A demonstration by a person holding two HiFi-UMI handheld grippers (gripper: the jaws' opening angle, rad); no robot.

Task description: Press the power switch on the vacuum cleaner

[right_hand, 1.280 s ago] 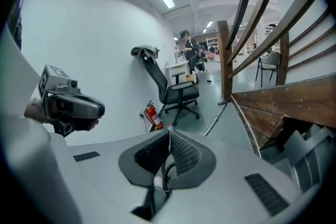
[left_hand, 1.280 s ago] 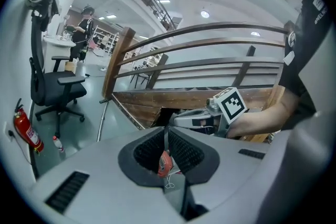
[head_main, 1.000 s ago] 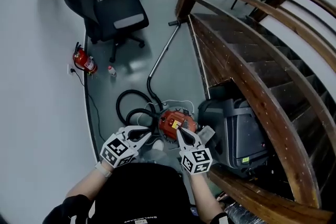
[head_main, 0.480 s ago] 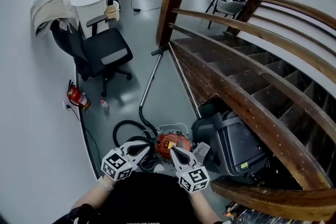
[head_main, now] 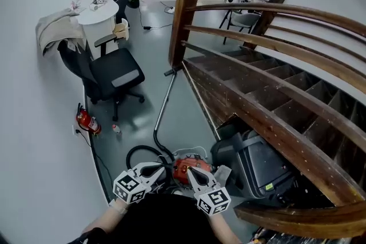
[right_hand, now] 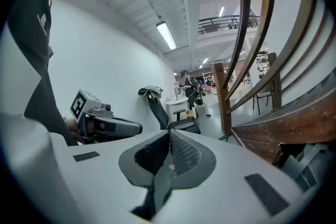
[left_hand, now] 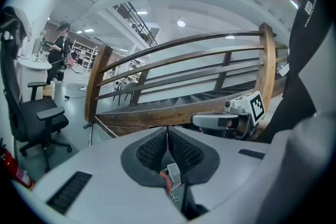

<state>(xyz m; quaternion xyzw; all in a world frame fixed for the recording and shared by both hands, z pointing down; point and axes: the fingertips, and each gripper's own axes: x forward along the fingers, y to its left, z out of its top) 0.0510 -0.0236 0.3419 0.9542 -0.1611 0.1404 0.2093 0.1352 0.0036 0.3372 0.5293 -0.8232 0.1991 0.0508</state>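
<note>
Lying on the floor [head_main: 189,117] straight below and just ahead of the person, the red vacuum cleaner [head_main: 182,164] sits between its black hose [head_main: 140,152] loop and a dark grey bin [head_main: 257,163] tucked under the wooden staircase [head_main: 269,100]. Its metal wand [head_main: 164,101] runs away from the canister toward the stair post, so the long line of the machine points forward, away from the body.

In the head view the right hand-held gripper [head_main: 190,171] is the nearer one: its tip overlaps the red body, while the left hand-held gripper [head_main: 162,168] hangs just beside it, over the hose side. Height above the canister cannot be judged from here, and the power switch is too small to pick out.

Both hand-held grippers have their pads pressed together with nothing held. Their own views look out level across the room, at the railing and an office chair [head_main: 117,80], not down at the machine. My judgement is that the right one would need to tilt downward and descend to press with its closed tip.
</note>
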